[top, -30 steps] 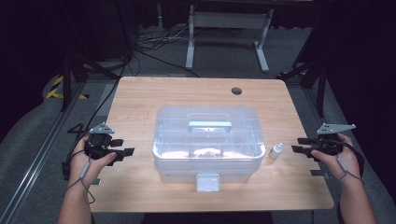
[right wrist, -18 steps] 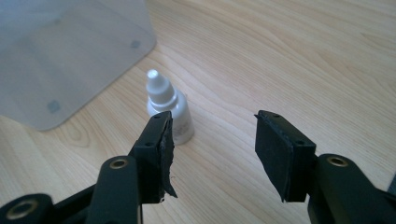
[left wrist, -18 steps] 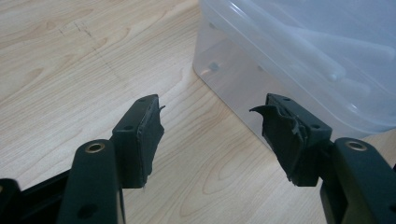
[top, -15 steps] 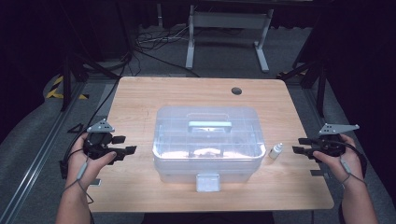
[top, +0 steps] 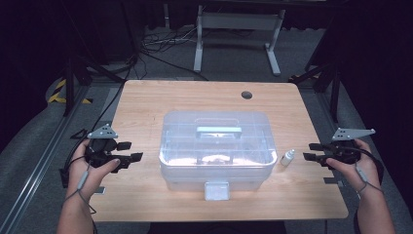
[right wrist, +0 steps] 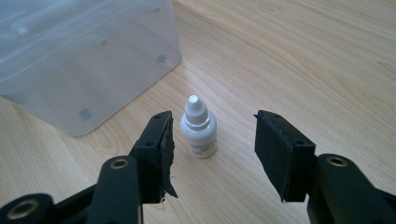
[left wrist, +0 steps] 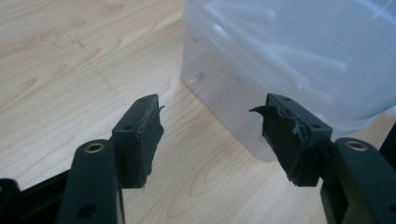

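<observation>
Both hands have barely shifted since the earlier frames; from the high view, one clear lidded storage box (top: 217,148) sits mid-table (top: 146,105), one small white dropper bottle (top: 287,157) just right of it, the left gripper (top: 132,150) and right gripper (top: 311,151) well apart at either side. Left gripper view: jaws wide, holding nothing, box corner (left wrist: 261,93) beyond. Right gripper view: jaws wide and empty, the upright bottle (right wrist: 199,129) between them, untouched.
</observation>
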### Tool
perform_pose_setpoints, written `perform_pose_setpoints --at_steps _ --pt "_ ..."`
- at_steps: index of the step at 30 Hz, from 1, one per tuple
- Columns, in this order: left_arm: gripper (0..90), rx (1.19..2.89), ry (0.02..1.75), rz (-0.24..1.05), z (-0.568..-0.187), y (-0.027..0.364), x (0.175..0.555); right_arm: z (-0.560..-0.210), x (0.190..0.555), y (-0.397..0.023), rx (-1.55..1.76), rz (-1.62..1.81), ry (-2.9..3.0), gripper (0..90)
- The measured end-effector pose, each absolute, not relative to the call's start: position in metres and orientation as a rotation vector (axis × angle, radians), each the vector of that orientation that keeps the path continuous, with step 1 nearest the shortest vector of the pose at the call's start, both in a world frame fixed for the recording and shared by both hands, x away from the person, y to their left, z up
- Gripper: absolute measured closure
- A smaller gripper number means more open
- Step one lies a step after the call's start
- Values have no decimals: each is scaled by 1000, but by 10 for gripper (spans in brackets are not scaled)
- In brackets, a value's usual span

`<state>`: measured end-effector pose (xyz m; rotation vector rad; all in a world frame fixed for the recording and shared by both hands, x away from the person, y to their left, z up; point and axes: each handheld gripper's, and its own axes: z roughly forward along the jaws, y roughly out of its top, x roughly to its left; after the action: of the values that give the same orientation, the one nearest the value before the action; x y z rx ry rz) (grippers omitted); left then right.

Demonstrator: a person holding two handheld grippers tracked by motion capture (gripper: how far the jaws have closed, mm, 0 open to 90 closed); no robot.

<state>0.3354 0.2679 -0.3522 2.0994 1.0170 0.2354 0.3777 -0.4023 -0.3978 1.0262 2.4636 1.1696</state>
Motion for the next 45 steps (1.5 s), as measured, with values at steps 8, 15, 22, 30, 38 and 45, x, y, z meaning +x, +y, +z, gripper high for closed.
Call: perform_pose_setpoints --at_steps 8,15,22,30,38,45 --pt "422 2066 901 210 -335 261 331 -399 376 -405 1047 1157 2459 479" --pt "408 2085 785 222 -313 241 331 -401 372 -405 1059 1149 2461 478" --pt "396 2105 695 207 -296 219 344 -408 368 -406 1081 1152 2471 478" --pt "347 2123 624 222 -285 194 356 -414 365 -405 1103 1179 2474 473" --pt "345 2141 565 198 -280 172 365 -421 364 -399 1103 1164 2499 474" --pt "345 2190 496 177 -281 145 373 -423 359 -398 1111 1147 2509 473"
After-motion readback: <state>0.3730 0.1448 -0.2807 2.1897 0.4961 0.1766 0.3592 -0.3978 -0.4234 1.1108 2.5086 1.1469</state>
